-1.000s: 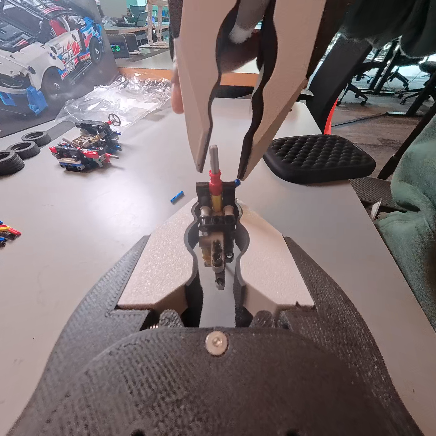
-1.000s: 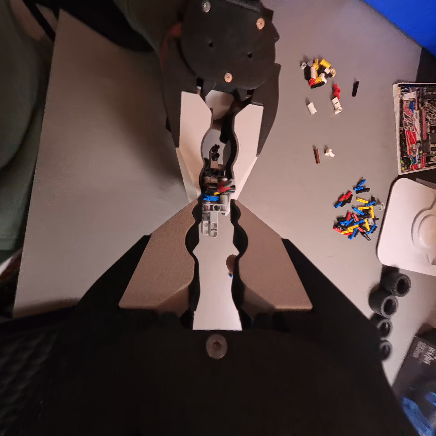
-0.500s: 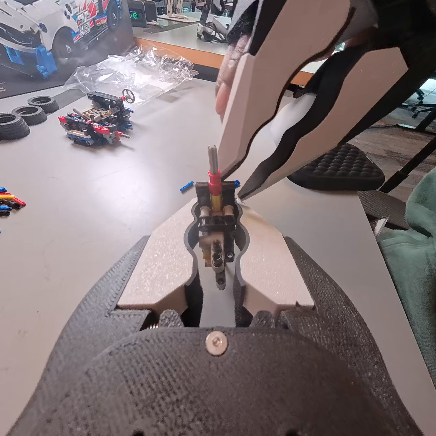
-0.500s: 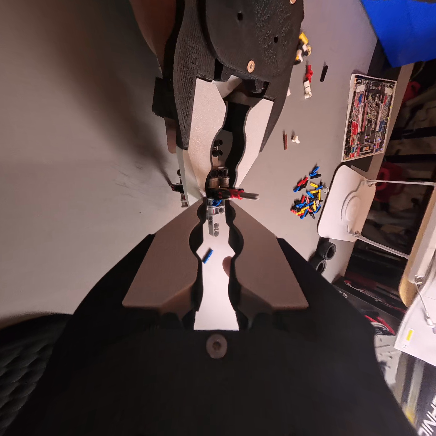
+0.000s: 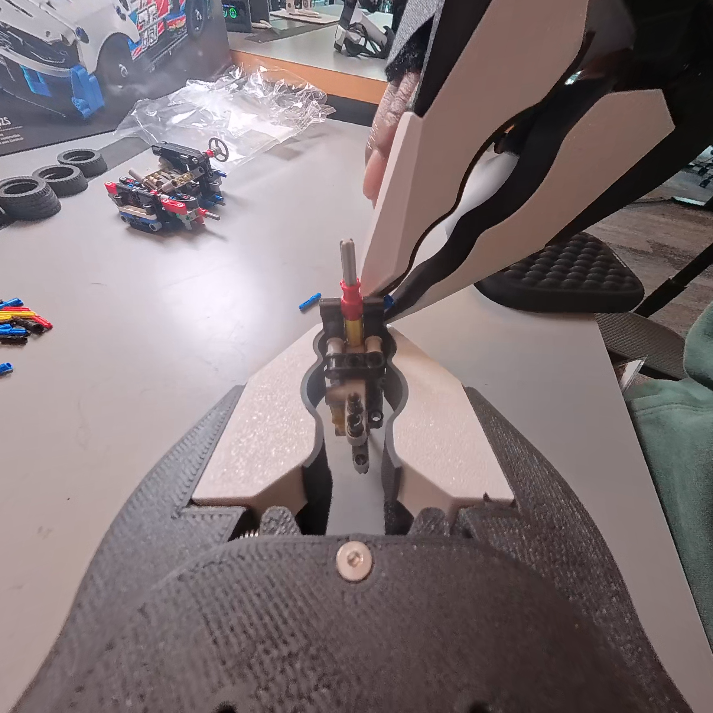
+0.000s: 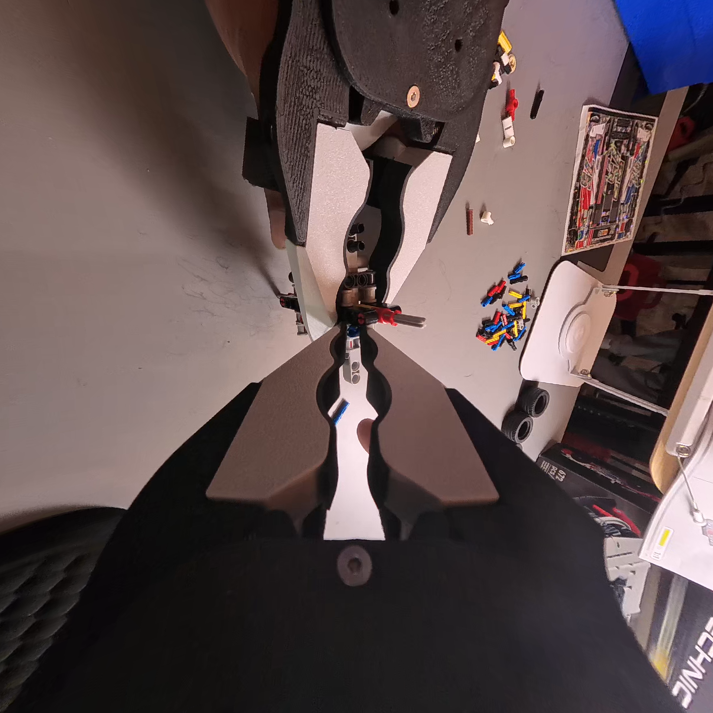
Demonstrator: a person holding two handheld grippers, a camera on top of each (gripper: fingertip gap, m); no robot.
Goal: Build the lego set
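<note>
My left gripper (image 5: 353, 332) is shut on a small brick assembly (image 5: 353, 359) of black beams, tan connectors and a yellow tube. A red bush (image 5: 350, 299) and a grey axle (image 5: 348, 260) stick out past the fingertips. My right gripper (image 5: 386, 304) reaches in from the upper right to the assembly's far right corner. In the right wrist view, my right gripper (image 6: 353, 333) is shut on a thin grey beam (image 6: 353, 366). A blue pin (image 6: 352, 331) joins the beam to the assembly (image 6: 362, 297), which sits in the left gripper (image 6: 359, 304).
A part-built car chassis (image 5: 169, 193), black tyres (image 5: 50, 181), a clear plastic bag (image 5: 231, 104) and a printed box (image 5: 58, 58) lie at the far left. Coloured pins sit in a pile (image 6: 505, 312). A loose blue pin (image 5: 310, 302), a black cushion (image 5: 567, 277) and a printed sheet (image 6: 605, 181) are nearby. Left and right tips are no more than a few centimetres apart.
My right gripper has swung from straight above the assembly to its right side. Its jaws have closed from wide onto the grey beam. My left gripper has kept its hold.
</note>
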